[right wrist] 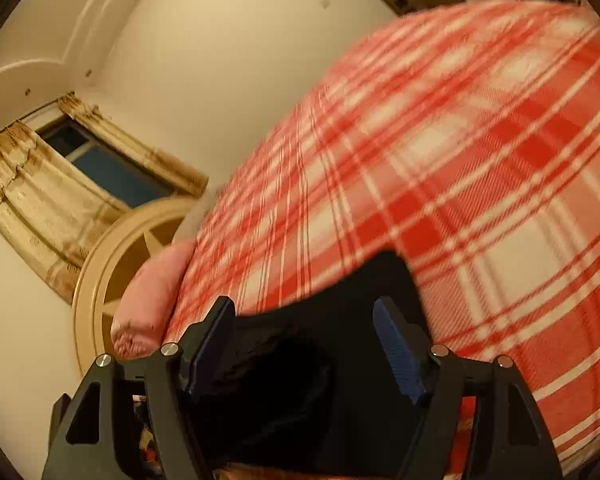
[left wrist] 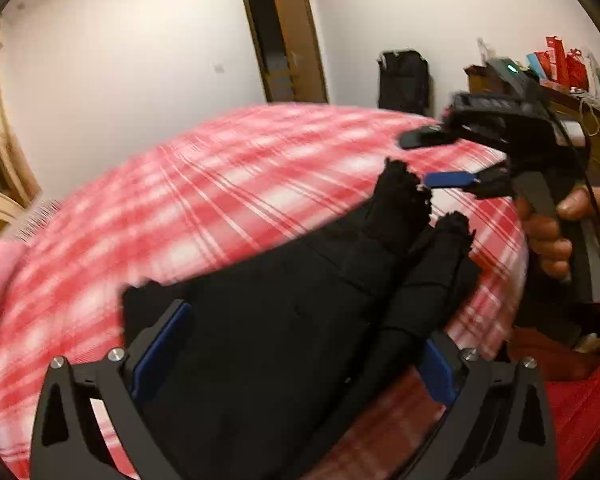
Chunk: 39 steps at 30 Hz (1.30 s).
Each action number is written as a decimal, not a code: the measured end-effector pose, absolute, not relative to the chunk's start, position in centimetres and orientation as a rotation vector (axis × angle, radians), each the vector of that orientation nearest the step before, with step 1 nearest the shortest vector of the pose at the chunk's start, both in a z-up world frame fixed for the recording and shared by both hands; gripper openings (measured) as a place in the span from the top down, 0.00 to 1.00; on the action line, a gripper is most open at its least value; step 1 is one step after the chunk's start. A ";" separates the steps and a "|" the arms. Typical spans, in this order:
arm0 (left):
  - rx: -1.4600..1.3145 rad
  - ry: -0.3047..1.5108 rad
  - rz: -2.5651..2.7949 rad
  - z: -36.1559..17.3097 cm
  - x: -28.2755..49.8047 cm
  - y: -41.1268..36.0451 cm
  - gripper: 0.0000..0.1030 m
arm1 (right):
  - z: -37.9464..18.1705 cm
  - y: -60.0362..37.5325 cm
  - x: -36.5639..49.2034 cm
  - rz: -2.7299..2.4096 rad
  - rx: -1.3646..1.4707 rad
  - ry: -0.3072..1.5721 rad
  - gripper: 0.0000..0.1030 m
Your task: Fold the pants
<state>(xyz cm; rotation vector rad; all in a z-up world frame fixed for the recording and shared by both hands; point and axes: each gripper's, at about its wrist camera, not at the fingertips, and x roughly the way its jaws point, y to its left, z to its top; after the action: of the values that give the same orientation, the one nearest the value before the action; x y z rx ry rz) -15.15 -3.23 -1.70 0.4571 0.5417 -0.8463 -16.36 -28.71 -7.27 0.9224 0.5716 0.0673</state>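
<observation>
From the left wrist camera, no words or brand marks can be read anywhere. The black pants are soft and dark, and they lie in a loose heap on the bed. Their 2 legs stretch away from the camera, and the leg ends look frayed and fuzzy. The bed cover is a red and white check cloth. The left gripper is black metal with blue pads on its 2 fingers. Its jaws stand wide apart, one on each side of the pants, and the pads do not press the cloth. The right gripper hangs over the far leg ends with its jaws apart and nothing between them. A hand holds its grey handle. Behind the bed are a white wall, a brown door standing ajar, a black bag and red boxes on a wooden shelf. Writing on the boxes is too blurred to read.

From the right wrist camera, the right gripper has its jaws let go, with bunched black pants lying between the fingers, not squeezed. The checked bed curves up behind. A fluffy pink pillow lies at the bed's edge. Past it are a cream round headboard, a window with gold curtains, and a pale wall.
</observation>
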 end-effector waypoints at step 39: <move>-0.109 0.864 -0.488 -3.7 -4.3 8.8 0.00 | -7.5 -19.1 -14.7 0.195 0.364 0.721 0.88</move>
<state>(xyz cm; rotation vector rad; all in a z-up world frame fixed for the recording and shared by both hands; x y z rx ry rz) -4.28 8.81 -3.71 -0.1089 0.8641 -0.4878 -14.71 -19.06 -7.49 0.3636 0.7211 0.1947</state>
